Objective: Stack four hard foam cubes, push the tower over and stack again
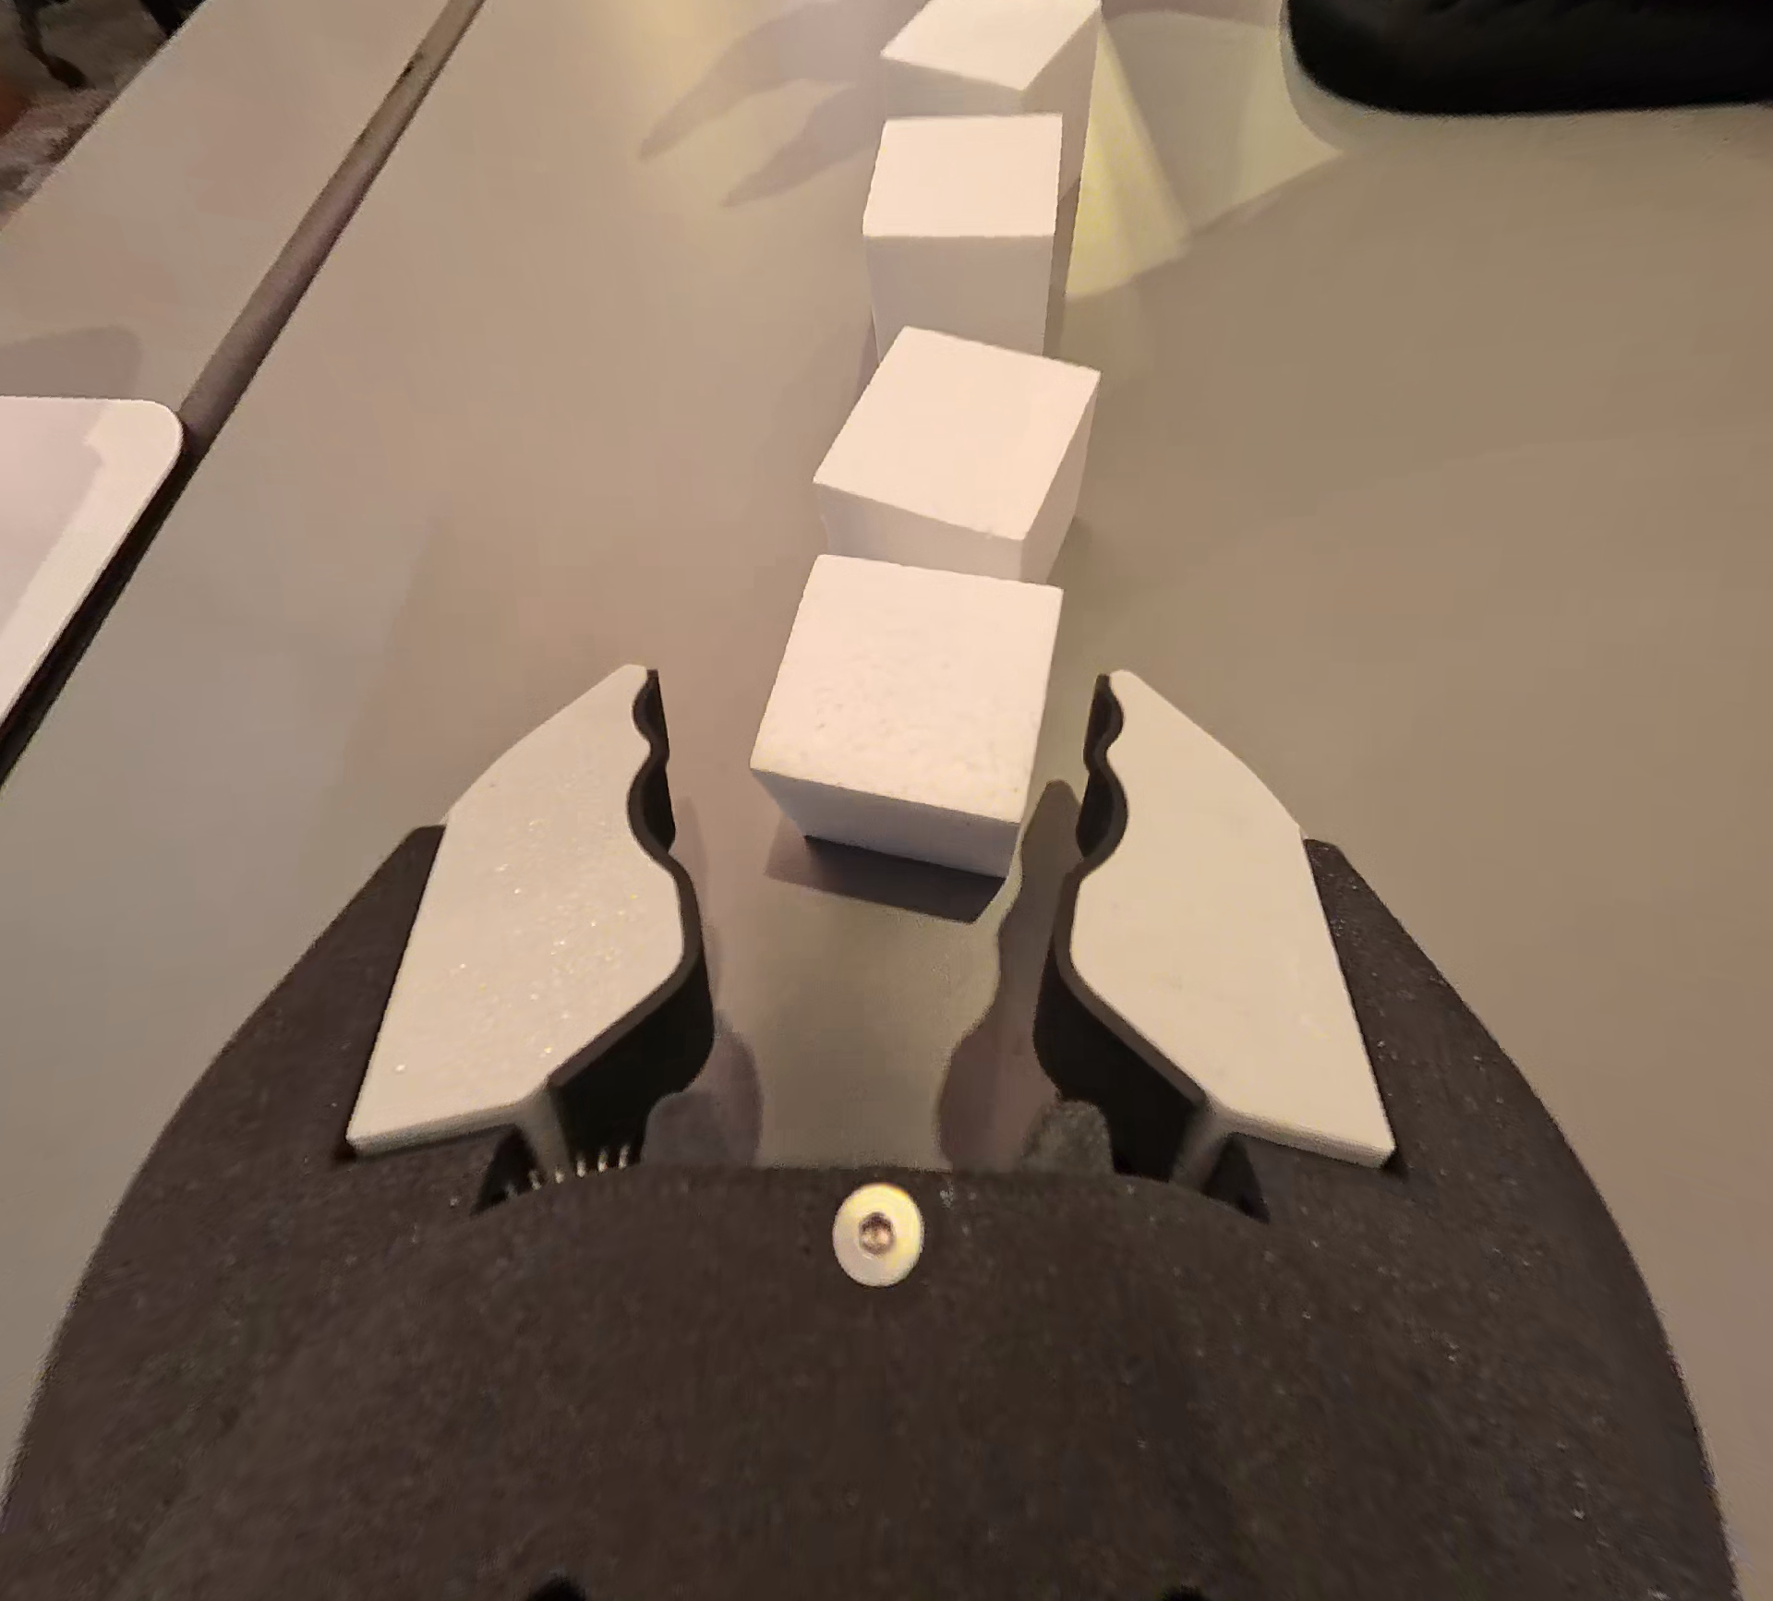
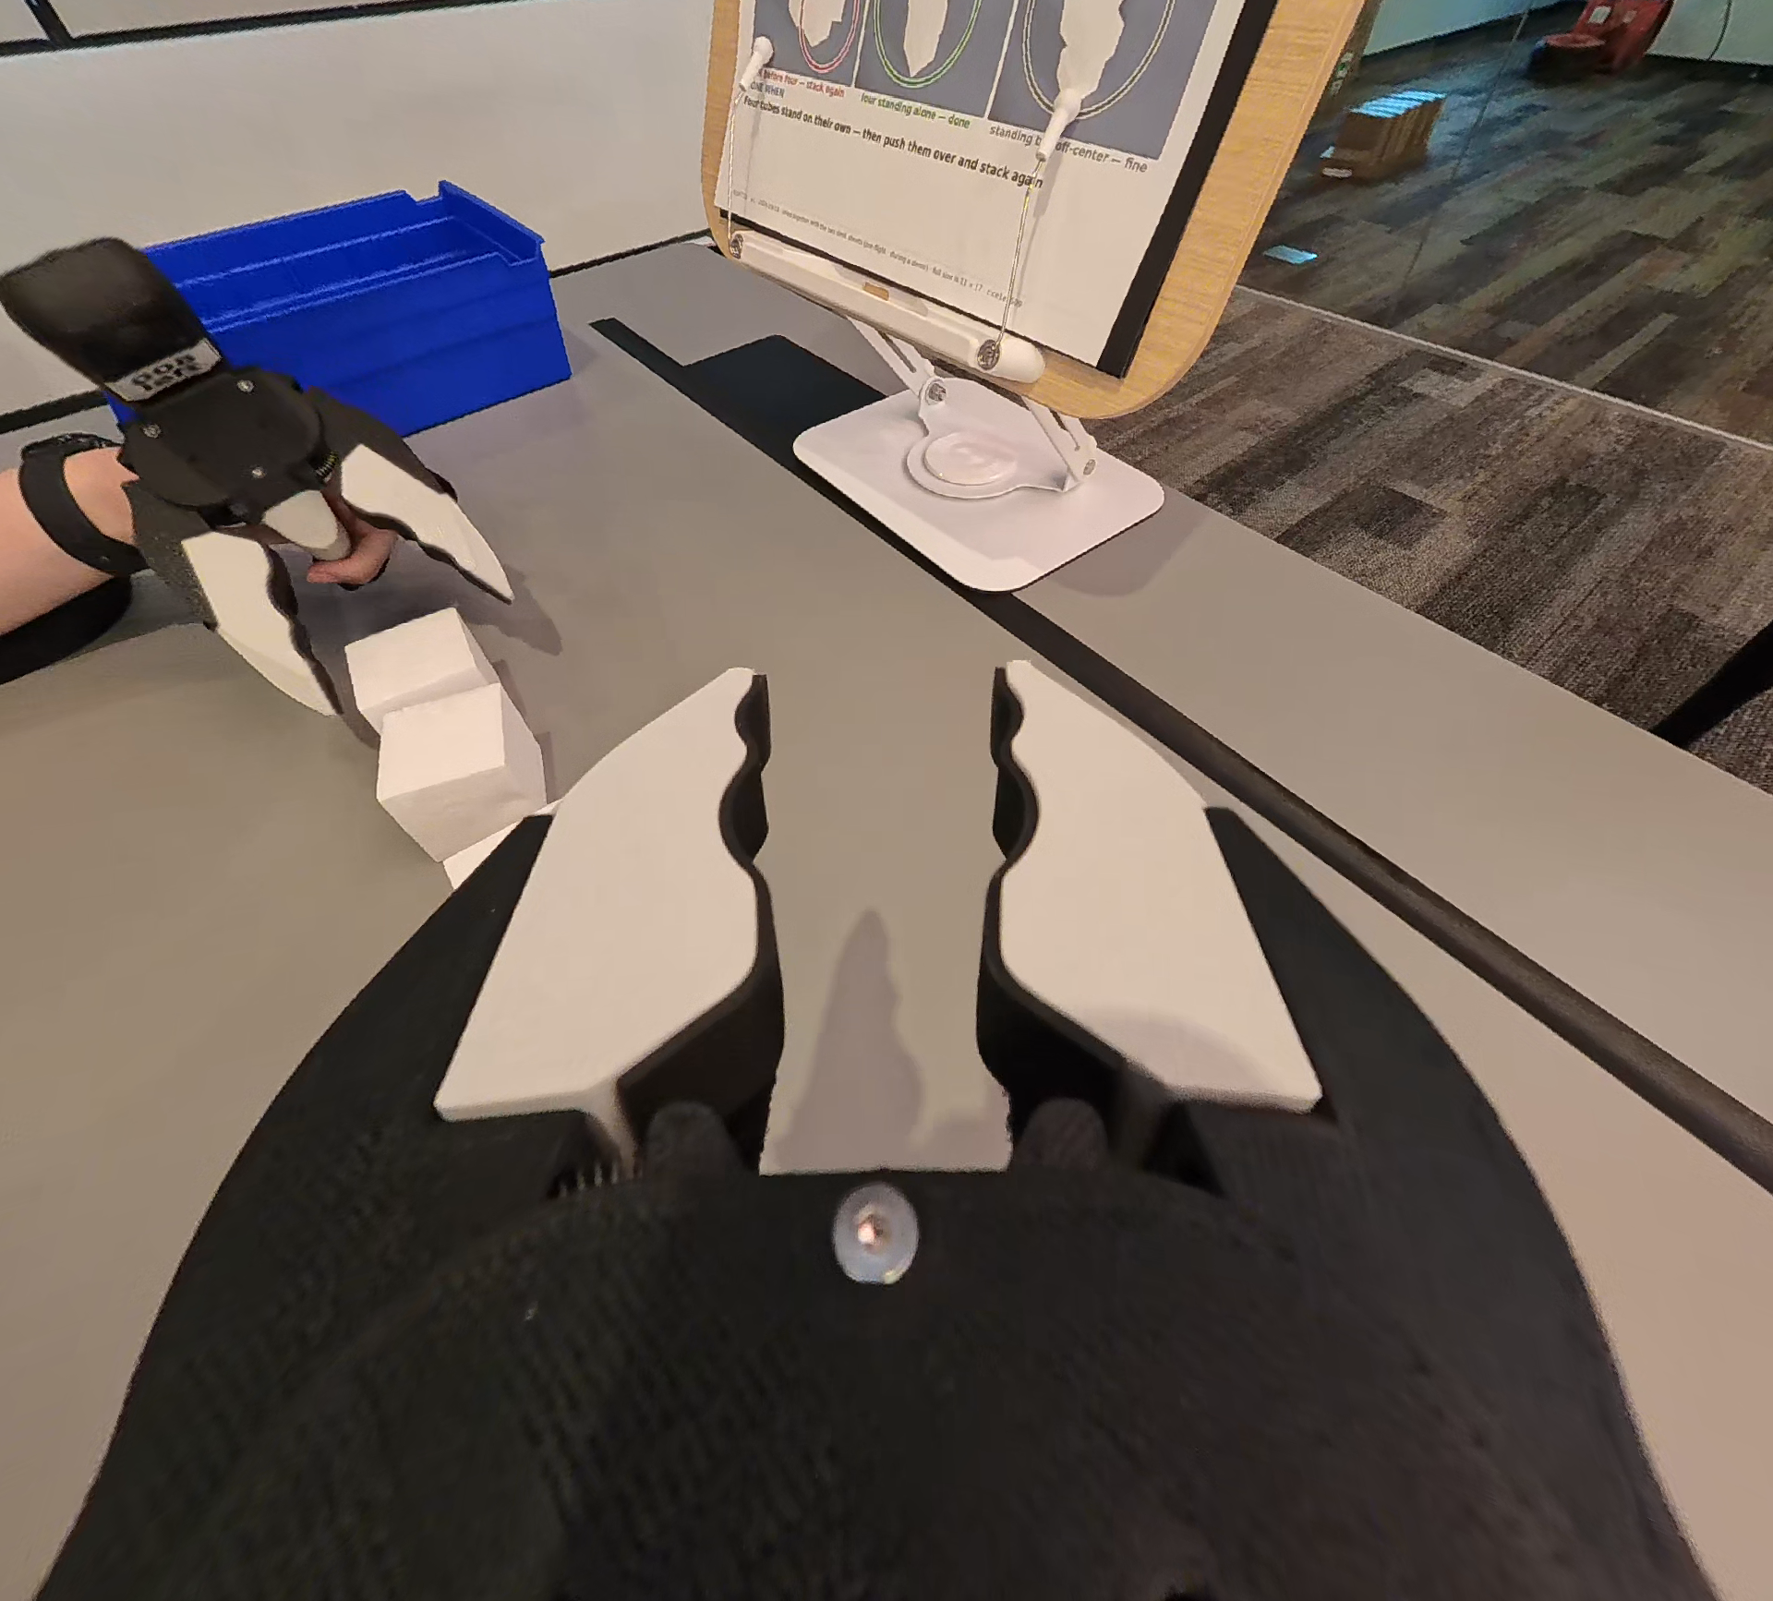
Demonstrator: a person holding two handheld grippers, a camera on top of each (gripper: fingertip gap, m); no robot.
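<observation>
left wrist view: the nearest white hard foam cube (image 1: 907, 716) lies straight ahead of the left gripper (image 1: 878, 696), jaws wide, empty, row running far.

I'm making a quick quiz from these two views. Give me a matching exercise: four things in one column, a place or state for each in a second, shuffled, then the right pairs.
Things:
1. nearest cube
2. right gripper
3. blue bin
4. paper stand

Places or states:
A. open over bare table
B. at the far table edge by the wall
C. holds a tilted printed sheet
D. just ahead of the open left gripper

Pairs: 1-D, 2-A, 3-B, 4-C
</observation>
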